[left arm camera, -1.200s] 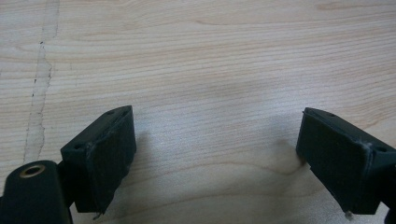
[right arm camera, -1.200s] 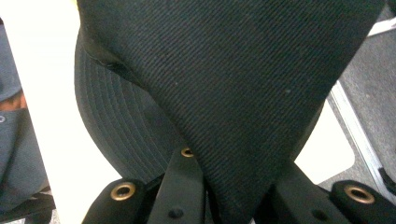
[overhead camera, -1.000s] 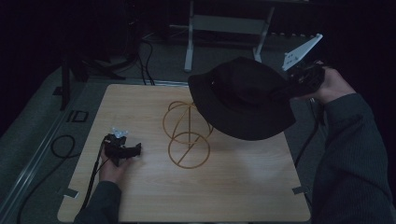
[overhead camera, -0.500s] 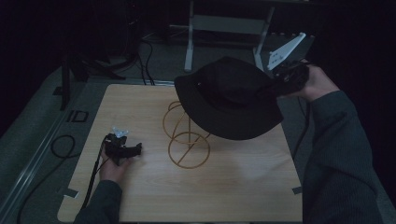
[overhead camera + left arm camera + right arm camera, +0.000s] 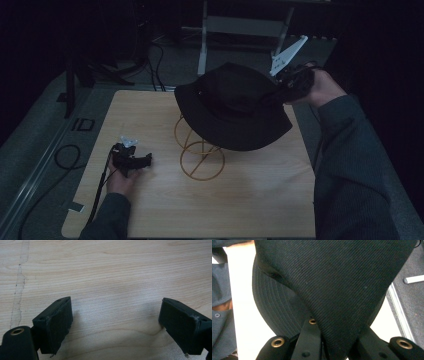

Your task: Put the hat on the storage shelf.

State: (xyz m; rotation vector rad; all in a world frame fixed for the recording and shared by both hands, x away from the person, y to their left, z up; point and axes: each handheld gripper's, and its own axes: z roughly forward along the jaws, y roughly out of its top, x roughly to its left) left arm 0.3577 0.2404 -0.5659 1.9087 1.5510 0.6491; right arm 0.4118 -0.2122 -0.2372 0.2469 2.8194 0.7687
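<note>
one black hat (image 5: 232,112), pinched by the right gripper (image 5: 287,85), has slid left over the gold stand (image 5: 200,152) (probably going on it), while the left gripper (image 5: 131,161) rests wide open.

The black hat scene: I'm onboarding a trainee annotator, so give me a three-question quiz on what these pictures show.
1. True or false: the left hand-held gripper has its jaws open over bare table.
2. What does the right hand-held gripper clamp? A) gold wire stand B) black hat C) cable
3. Fill in: in the high view, the black hat is above the ____ wire stand.

Key: 1 true; 2 B, pinched by its brim; 3 gold.
</note>
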